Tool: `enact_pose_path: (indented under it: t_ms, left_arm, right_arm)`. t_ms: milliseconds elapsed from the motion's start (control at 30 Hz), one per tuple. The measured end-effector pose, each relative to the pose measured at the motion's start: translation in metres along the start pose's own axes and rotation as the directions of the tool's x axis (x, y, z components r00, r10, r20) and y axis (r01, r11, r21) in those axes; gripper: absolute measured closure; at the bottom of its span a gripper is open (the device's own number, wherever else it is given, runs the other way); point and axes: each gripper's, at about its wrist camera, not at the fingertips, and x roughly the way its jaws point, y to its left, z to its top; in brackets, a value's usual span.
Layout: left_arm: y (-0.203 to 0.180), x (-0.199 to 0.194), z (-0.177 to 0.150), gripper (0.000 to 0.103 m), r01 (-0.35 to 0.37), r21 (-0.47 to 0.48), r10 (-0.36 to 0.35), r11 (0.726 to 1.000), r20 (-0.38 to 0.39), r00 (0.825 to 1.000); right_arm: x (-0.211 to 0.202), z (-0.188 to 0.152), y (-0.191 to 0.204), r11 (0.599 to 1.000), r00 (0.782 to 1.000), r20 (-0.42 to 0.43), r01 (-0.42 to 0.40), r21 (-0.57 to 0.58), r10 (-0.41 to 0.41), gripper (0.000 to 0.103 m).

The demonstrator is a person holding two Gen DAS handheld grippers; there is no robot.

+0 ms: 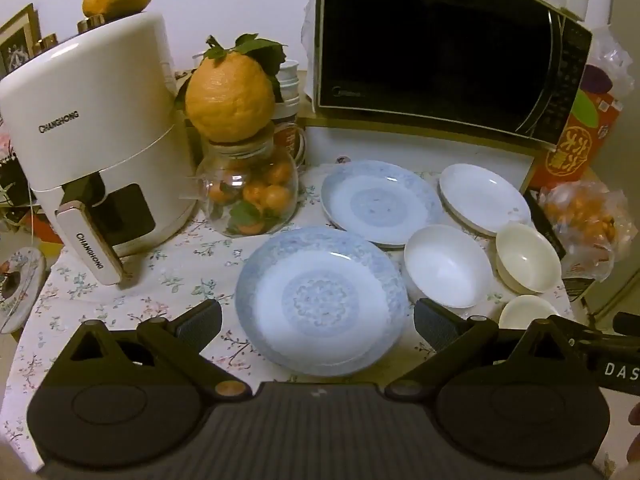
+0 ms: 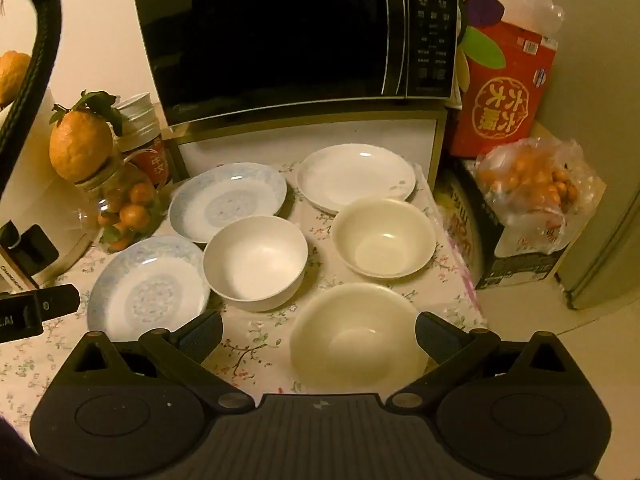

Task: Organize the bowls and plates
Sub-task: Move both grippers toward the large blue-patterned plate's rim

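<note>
I had both tools tipped down over the flowered tablecloth point(image 2: 256, 340), nothing in either one. My left gripper point(image 1: 318, 322) stood spread wide, pads clear of everything, framing the near blue plate point(image 1: 320, 300) by the table's front edge, which I judged the obvious first pick because it sat nearest and alone. My right gripper point(image 2: 319, 334) hung just as wide and empty over the near cream bowl point(image 2: 356, 336), close to the front right corner.

Nothing was stacked yet, so the job looked barely begun. The far blue plate point(image 2: 228, 200) lay behind the near one, towards the back by the glass jar point(image 1: 248, 196) of small oranges. The white plate point(image 2: 356, 176) sat at the back, right under the microwave's shelf point(image 2: 312, 136), seemingly on a second plate, though I couldn't be sure. The white bowl point(image 2: 256, 262) sat mid-table, its rim overlapping both blue plates in my view; touching or not, I couldn't say. The far cream bowl point(image 2: 384, 238) stood along the right edge, in front of the white plate.

My guess: like with like, blue on blue, cream into cream. The air fryer point(image 1: 92, 136) crowded the left side, leaving little spare room there.
</note>
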Motion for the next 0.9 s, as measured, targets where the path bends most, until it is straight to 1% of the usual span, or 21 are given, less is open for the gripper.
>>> enact_pose_path:
  t_ms: [133, 267, 367, 433, 500, 767, 900]
  left_arm:
    - [-0.002, 0.003, -0.002, 0.001, 0.003, -0.011, -0.003, 1.0, -0.008, 1.0]
    - [-0.004, 0.007, 0.0, 0.004, 0.009, -0.009, -0.009, 1.0, -0.023, 1.0]
    - [0.009, 0.012, -0.004, 0.005, 0.032, 0.005, -0.032, 0.999, -0.016, 0.999]
    - [0.006, 0.015, 0.001, 0.006, 0.02, -0.013, -0.02, 1.0, -0.02, 1.0]
    - [0.007, 0.018, 0.002, 0.007, 0.017, -0.012, -0.017, 1.0, -0.01, 1.0]
    - [0.013, 0.029, 0.005, 0.008, 0.049, -0.046, -0.051, 0.998, -0.04, 0.998]
    - [0.018, 0.035, 0.004, 0.008, 0.047, -0.064, -0.05, 0.997, -0.05, 0.998]
  right_arm:
    - [-0.001, 0.002, 0.003, 0.999, 0.999, 0.025, 0.03, -0.028, -0.029, 0.003]
    - [0.004, 0.006, 0.0, 1.0, 1.0, 0.015, 0.027, 0.003, -0.027, 0.003]
    - [0.01, 0.009, -0.001, 0.999, 1.0, 0.009, 0.024, 0.024, -0.024, 0.003]
    - [0.014, 0.01, -0.001, 0.999, 1.0, 0.001, 0.013, 0.037, -0.013, 0.003]
    - [0.015, 0.009, -0.001, 0.999, 1.0, 0.002, 0.012, 0.043, -0.012, 0.003]
    - [0.019, 0.01, 0.002, 0.998, 1.0, -0.003, 0.031, 0.054, -0.031, 0.003]
    - [0.024, 0.011, 0.009, 0.998, 0.999, -0.012, 0.042, 0.05, -0.041, 0.003]
